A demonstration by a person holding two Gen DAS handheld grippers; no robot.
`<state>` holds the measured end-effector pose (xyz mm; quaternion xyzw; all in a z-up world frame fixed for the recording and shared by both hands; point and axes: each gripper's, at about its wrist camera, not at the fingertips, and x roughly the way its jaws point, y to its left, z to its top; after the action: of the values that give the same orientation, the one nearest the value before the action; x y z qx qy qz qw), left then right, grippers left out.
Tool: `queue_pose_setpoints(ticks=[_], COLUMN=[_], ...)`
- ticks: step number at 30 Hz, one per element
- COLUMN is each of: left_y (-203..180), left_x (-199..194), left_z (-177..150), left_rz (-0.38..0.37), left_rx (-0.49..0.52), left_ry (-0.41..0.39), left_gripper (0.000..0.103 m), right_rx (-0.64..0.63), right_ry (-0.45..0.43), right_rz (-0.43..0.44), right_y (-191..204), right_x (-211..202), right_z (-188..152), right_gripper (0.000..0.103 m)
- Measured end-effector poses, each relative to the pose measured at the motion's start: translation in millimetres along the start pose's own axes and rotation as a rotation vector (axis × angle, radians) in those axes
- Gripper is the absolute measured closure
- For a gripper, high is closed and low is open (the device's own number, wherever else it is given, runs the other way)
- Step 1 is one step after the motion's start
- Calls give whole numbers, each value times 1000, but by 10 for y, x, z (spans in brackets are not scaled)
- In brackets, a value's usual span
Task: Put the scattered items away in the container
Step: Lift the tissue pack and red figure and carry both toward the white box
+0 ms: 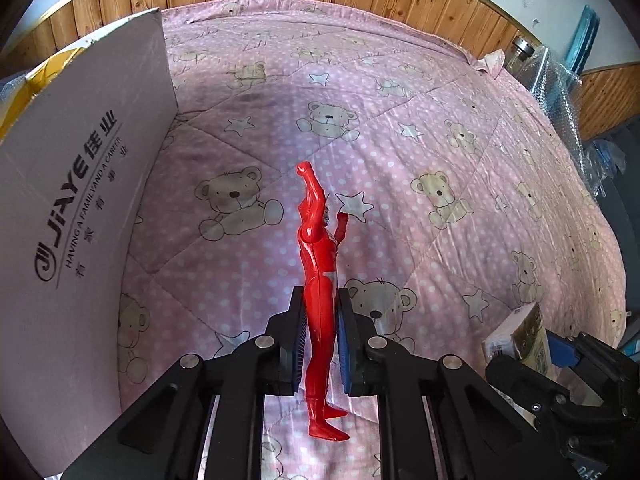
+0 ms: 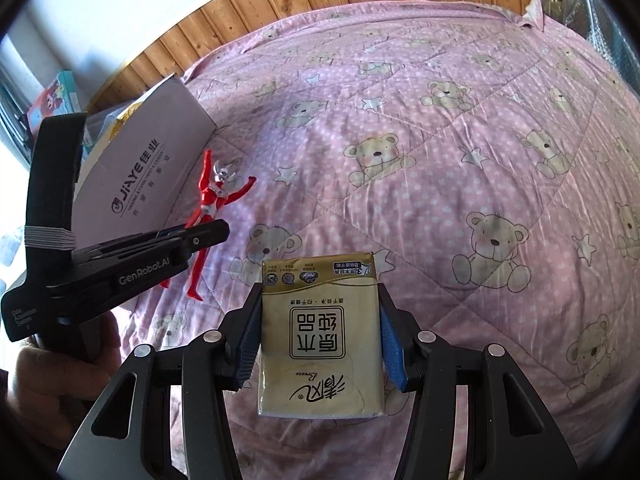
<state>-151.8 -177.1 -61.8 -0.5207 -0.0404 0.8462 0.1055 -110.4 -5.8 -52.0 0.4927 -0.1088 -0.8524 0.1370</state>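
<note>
Left wrist view: my left gripper (image 1: 320,344) fingers clamp the red figure (image 1: 318,264); right gripper (image 2: 320,344) fingers clamp the tissue pack (image 2: 320,336). I'd clear the cardboard box (image 1: 80,200) wall before releasing.

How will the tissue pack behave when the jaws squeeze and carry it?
The tissue pack is probably soft and light, so it may dent. Its glossy wrapper looks slippery, but the right gripper holds both sides, so it should stay.

Glossy plastic figure (image 1: 318,264); matt cardboard box (image 1: 80,208); quilted cloth bedspread (image 1: 440,160).
</note>
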Motion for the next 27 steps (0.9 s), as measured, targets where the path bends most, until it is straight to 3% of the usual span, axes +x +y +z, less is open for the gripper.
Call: queue_pose_setpoints(ticks=[13,27], left_y=[118,569], left_x=[-651,-1394], left_z=[-93,-187], left_rz=[-68,-127], left_rx=[-21,-110], left_ry=[-100,-237], left_gripper=[89,89], right_rx=[-114,-260], right_ry=[-52,-119], right_rz=[15,47], right_y=[557,1320], right_x=[-290,-578], right_z=[22,150], right_gripper=[49,49])
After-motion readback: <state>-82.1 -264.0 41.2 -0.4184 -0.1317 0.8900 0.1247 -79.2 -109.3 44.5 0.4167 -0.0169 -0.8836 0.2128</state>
